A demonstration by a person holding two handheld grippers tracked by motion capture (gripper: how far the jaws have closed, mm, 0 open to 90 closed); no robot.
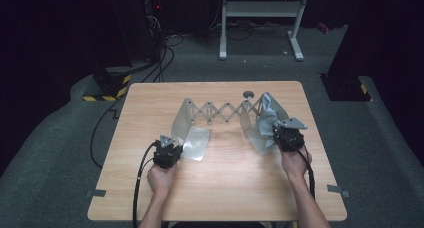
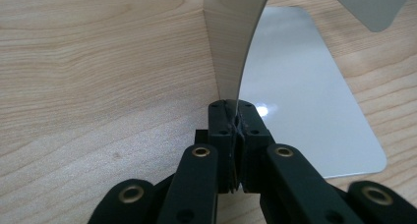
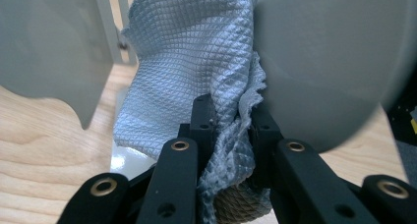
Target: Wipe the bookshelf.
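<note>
A grey metal extending rack [image 1: 225, 110] with a scissor lattice stands across the middle of the wooden table [image 1: 220, 188]. My left gripper [image 1: 173, 144] [image 2: 235, 111] is shut on the near edge of the rack's upright left end plate [image 2: 231, 37], beside that end's flat base plate [image 2: 300, 86]. My right gripper [image 1: 276, 131] [image 3: 231, 116] is shut on a light blue waffle-weave cloth [image 1: 267, 120] [image 3: 192, 52], which is pressed against the rack's right end plate [image 3: 324, 62]. A tan braided cord [image 3: 238, 207] shows low between the right jaws.
A small round grey knob [image 1: 248, 94] lies on the table behind the rack. A white desk frame [image 1: 260, 10] and cables [image 1: 160, 58] stand on the floor beyond the table's far edge, with black stands with yellow-striped feet [image 1: 107, 90] at both sides.
</note>
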